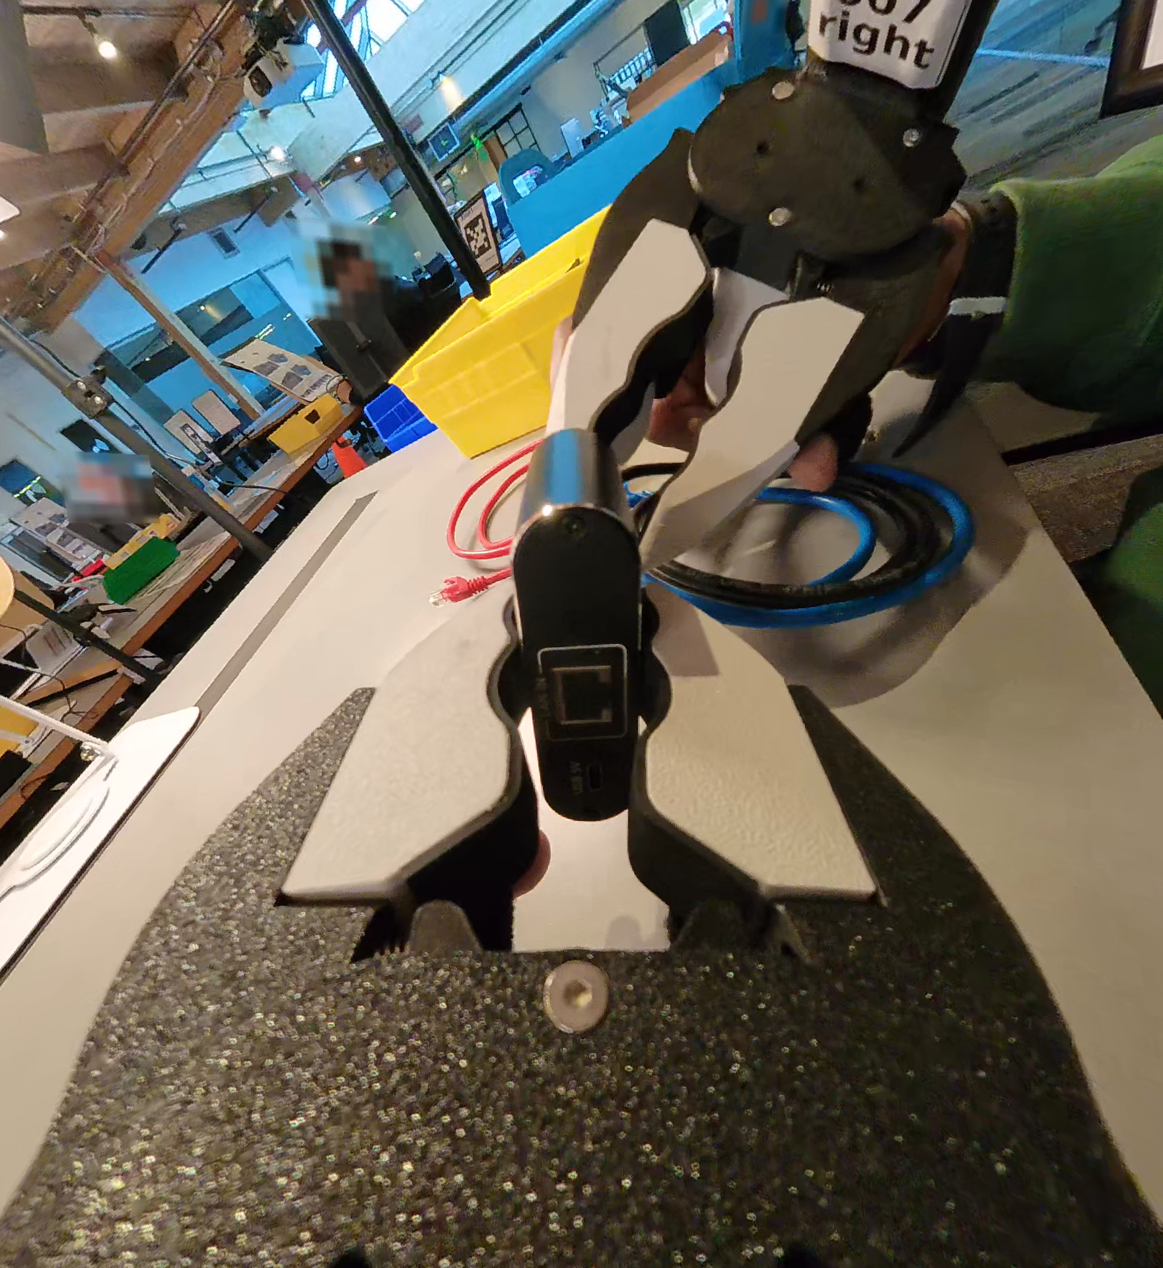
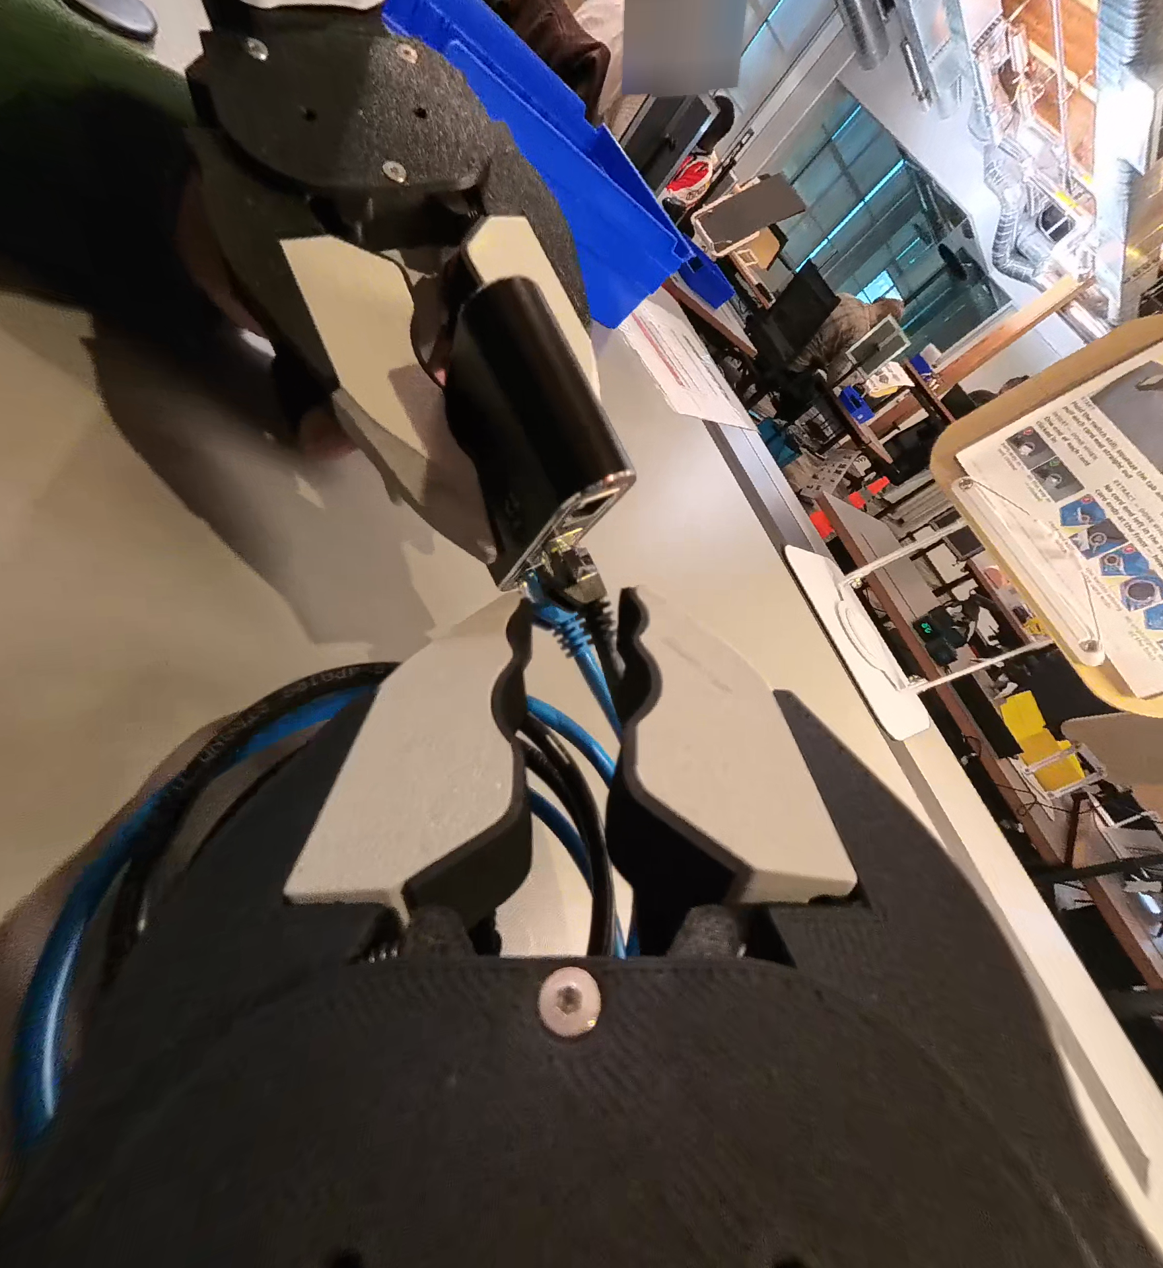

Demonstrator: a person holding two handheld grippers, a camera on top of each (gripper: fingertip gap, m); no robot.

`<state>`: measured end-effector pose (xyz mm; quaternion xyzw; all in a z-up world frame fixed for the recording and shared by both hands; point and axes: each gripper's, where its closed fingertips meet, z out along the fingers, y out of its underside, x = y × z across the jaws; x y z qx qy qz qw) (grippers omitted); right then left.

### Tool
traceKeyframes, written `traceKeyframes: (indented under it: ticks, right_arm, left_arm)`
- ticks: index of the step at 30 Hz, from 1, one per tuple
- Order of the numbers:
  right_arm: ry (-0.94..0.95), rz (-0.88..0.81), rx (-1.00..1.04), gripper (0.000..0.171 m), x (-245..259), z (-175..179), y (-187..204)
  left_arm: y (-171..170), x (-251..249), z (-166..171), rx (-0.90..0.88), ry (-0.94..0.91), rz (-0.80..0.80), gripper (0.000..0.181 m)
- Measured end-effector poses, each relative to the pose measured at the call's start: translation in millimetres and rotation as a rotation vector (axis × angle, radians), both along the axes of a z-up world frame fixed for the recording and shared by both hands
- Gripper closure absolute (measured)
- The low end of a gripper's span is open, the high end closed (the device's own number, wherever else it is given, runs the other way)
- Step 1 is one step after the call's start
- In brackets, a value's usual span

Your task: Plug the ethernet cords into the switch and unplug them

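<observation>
My left gripper [image 1: 582, 659] is shut on the black switch [image 1: 575, 617] and holds it upright above the grey table [image 1: 976, 858], one empty port facing the camera. In the right wrist view the switch [image 2: 530, 412] points down at my right gripper [image 2: 575, 611]. A blue plug [image 2: 551, 611] and a black plug [image 2: 582, 580] sit in its end ports. My right gripper is open, its jaws on either side of both cords just below the plugs. The blue cord [image 1: 908, 583] and black cord [image 1: 736, 580] lie coiled on the table. A red cord [image 1: 489, 508] lies loose, its plug [image 1: 451, 590] free.
Yellow bins [image 1: 496, 357] stand at the table's far side, and a blue bin [image 2: 565, 151] lies behind the left gripper [image 2: 489, 384]. A white stand base [image 2: 846, 652] with an instruction board [image 2: 1100, 508] is at the table edge. A green sleeve [image 1: 1113, 274] holds the right gripper [image 1: 609, 484].
</observation>
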<state>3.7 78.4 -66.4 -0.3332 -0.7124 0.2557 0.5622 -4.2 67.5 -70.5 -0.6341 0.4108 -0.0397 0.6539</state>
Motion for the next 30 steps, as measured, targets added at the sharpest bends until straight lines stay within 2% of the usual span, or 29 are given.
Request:
traceKeyframes:
  ticks: [1, 14, 22, 27, 28, 29, 30]
  right_arm:
    - [-0.007, -0.002, 0.011, 0.146, -0.6, -0.9, -0.5]
    - [-0.040, 0.025, -0.008, 0.153, -4.5, -2.0, -5.6]
    - [0.000, -0.145, -0.077, 0.154, -16.1, -0.6, 6.6]
    - [-0.004, -0.166, -0.105, 0.155, -17.3, 0.2, 9.1]
    - [0.004, -0.223, -0.097, 0.155, -15.1, 1.0, 18.5]
    - [0.074, -0.352, -0.027, 0.156, -6.6, 11.7, 44.3]
    - [0.096, -0.399, -0.016, 0.156, 3.6, 19.5, 63.0]
  left_arm:
    - [-0.4, 0.7, -0.4, 0.001, 0.004, -0.005, 0.153]
    - [-2.5, 4.5, -2.4, 0.018, 0.028, -0.019, 0.153]
    - [7.4, -8.0, -1.0, 0.070, 0.084, 0.106, 0.153]
    - [9.1, -10.0, 0.8, 0.079, 0.098, 0.126, 0.153]
    - [7.5, -10.5, 0.8, 0.083, 0.107, 0.120, 0.153]
    - [-1.5, -3.5, -3.5, 0.072, 0.127, 0.042, 0.153]
    - [-7.0, -0.1, -6.5, 0.072, 0.136, 0.016, 0.153]
